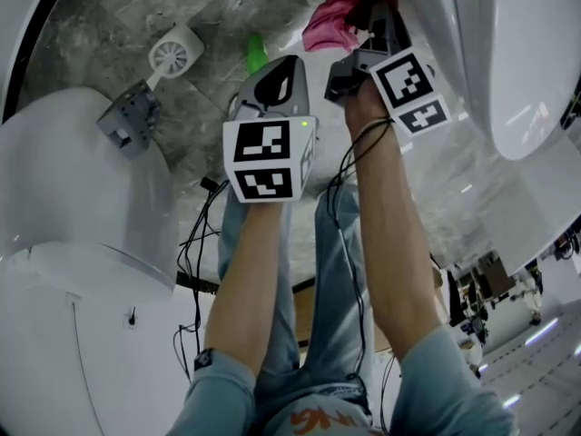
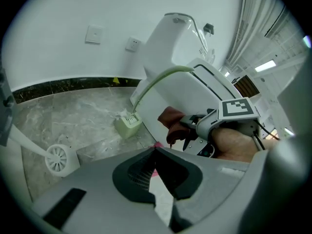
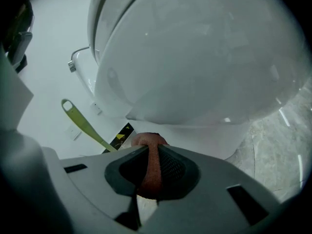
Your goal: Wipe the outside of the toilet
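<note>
The white toilet [image 1: 508, 62] rises at the right of the head view, and its bowl [image 3: 204, 57] fills the right gripper view. My right gripper [image 1: 377, 12] is beside the bowl's lower outside, shut on a dark red cloth [image 3: 151, 165] bunched between its jaws. From the left gripper view this cloth [image 2: 173, 123] hangs against the toilet's side [image 2: 170, 43]. My left gripper [image 1: 272, 71] is just left of the right one, its jaws together. A thin strip of pink cloth [image 2: 157, 144] shows at their tip, and the pink cloth [image 1: 329, 21] lies between both grippers.
A second white toilet [image 1: 82, 198] stands at the left. On the marble floor are a white round brush holder [image 1: 174, 54], a green toilet brush [image 1: 257, 53] with a long handle [image 3: 83, 123], and a grey box [image 1: 132, 121]. Black cables [image 1: 195, 234] hang by the person's legs.
</note>
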Motion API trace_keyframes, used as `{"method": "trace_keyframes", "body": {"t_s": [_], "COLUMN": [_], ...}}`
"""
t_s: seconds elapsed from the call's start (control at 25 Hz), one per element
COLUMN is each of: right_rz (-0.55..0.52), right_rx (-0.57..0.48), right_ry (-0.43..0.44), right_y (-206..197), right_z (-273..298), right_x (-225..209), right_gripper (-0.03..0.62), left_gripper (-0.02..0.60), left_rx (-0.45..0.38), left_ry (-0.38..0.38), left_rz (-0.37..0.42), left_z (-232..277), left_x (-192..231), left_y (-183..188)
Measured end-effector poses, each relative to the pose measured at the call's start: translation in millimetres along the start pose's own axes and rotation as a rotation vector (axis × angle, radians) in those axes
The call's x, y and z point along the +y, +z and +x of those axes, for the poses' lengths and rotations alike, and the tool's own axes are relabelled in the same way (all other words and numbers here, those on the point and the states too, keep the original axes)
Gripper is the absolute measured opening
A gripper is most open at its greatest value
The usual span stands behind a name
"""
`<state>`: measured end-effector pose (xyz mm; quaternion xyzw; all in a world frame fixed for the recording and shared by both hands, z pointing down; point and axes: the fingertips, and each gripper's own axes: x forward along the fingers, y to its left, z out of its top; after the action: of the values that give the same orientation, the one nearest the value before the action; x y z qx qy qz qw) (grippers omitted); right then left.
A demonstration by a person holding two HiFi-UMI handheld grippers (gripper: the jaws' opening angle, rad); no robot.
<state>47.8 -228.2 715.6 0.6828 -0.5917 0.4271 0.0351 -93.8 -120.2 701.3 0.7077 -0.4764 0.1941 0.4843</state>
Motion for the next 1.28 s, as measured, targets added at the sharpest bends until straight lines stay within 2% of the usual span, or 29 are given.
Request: {"method": "trace_keyframes", "body": {"t_s": [0.2, 0.36, 0.56, 0.84, 1.28], "right_rz": [0.015, 0.048, -0.009, -0.005, -0.08], "right_rx": [-0.02, -0.045, -0.029, -0.02, 0.02], "right_ry": [-0.035, -0.065, -0.079, -0.106, -0.158], "right_y": [6, 9, 10, 11, 24], "right_z": [7, -3, -16, -42, -90], "right_x": [-12, -25, -41, -73, -123], "right_gripper": [0.038, 0.038, 0.038, 0.038, 0.039], "left_gripper": [-0.002, -0.002, -0.002, -0.002, -0.002], "left_rx": [0.01, 0.018, 0.021, 0.03, 0.063], "left_ry": [-0.016, -0.012, -0.027, -0.039, -0.03], "left_rz": [0.039, 0.041, 0.06, 0.105, 0.186], "left_z": [2, 1, 2, -3, -31], "left_x": [-1, 4, -7, -27, -41], "left_y": [7, 4, 2, -8, -14]}}
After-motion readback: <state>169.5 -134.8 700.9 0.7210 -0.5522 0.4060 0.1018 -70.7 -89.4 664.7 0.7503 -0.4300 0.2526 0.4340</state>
